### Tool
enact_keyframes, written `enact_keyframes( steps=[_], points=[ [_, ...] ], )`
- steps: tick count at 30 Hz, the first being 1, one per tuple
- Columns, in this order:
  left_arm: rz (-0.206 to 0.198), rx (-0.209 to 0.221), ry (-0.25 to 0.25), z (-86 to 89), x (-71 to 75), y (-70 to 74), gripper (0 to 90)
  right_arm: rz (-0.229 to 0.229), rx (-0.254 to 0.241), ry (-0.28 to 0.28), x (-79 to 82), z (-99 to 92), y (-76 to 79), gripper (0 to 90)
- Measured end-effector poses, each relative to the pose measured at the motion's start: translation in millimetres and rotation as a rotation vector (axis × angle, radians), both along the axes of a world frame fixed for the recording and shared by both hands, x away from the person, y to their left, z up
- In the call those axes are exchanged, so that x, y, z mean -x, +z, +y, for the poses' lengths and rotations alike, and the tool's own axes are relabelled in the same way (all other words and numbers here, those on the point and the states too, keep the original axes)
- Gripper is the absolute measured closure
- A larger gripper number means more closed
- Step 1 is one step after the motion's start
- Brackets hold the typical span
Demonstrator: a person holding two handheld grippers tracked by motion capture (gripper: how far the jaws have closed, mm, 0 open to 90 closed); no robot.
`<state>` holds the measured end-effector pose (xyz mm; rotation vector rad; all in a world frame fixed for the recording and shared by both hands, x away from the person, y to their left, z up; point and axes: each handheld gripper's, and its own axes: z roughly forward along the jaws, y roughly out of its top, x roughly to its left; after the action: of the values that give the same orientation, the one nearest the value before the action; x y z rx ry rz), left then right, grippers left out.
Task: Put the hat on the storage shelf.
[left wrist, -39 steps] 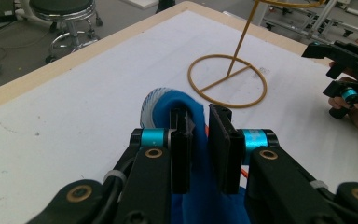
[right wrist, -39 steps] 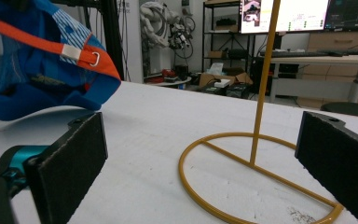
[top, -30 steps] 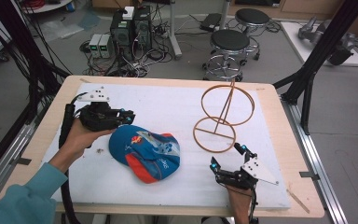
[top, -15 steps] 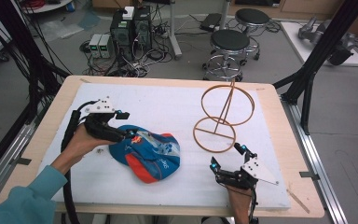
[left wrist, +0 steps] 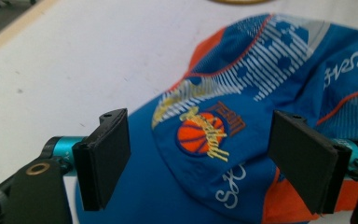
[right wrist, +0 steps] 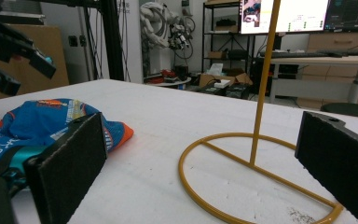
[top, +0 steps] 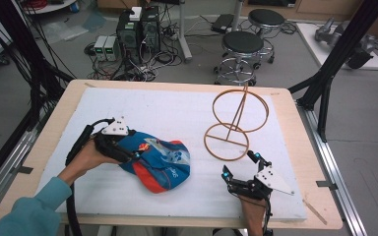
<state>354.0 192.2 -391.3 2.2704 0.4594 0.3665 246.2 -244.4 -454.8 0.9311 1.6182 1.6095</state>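
The left gripper [left wrist: 200, 158] has just been opening its jaws, now wide astride the basketball cap [left wrist: 261, 107], pads clear of cloth. Closing here could pinch only loose crown fabric, so the cap might sag or slip. The right gripper [right wrist: 205, 172] rests wide and empty before the wire stand [right wrist: 261, 140].

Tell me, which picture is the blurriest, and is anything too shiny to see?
In the left gripper view the black pads look soft and fuzzy up close, while the cap with its basketball badge is fairly sharp. In the right gripper view the screens glow too bright to read. The high view is evenly lit, with faint shadows under the wire stand.
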Motion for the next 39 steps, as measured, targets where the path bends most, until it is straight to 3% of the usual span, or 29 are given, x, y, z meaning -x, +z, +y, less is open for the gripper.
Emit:
enact_keyframes(
  steps=[12, 20, 24, 26, 34, 36, 38, 39],
  points=[
    [0.003, -0.075, -0.015, -12.2, -2.7, -18.5, 21.5, 0.0, 0.0, 0.0, 0.2, -0.2, 0.0, 1.1],
    [-0.041, -0.111, -0.035, -21.8, -2.3, -22.7, 17.3, -0.007, 0.002, -0.002, -0.1, -0.7, 0.0, 1.1],
    [-0.047, -0.106, -0.057, -27.7, -1.1, -24.2, 18.6, -0.002, 0.001, 0.002, 0.3, -0.4, -0.1, 1.1],
    [-0.062, -0.136, -0.069, -31.4, -0.4, -26.6, 17.6, 0.003, -0.003, 0.001, 0.8, -0.2, 0.0, 1.1],
    [-0.104, -0.176, -0.079, -36.9, 1.0, -30.6, 18.3, 0.001, -0.002, 0.001, 0.8, -0.2, -0.1, 1.1],
    [-0.108, -0.18, -0.087, -37.9, 1.2, -32.7, 22.0, -0.001, -0.003, 0.001, 0.6, -0.1, -0.1, 1.1],
    [-0.083, -0.182, -0.102, -37.5, -0.8, -35.3, 37.2, -0.001, -0.002, 0.001, 0.6, -0.1, -0.1, 1.1],
    [-0.079, -0.187, -0.096, -37.8, -1.7, -37.5, 38.7, 0.001, -0.003, 0.0, 0.9, -0.1, -0.1, 1.1]
  ],
)
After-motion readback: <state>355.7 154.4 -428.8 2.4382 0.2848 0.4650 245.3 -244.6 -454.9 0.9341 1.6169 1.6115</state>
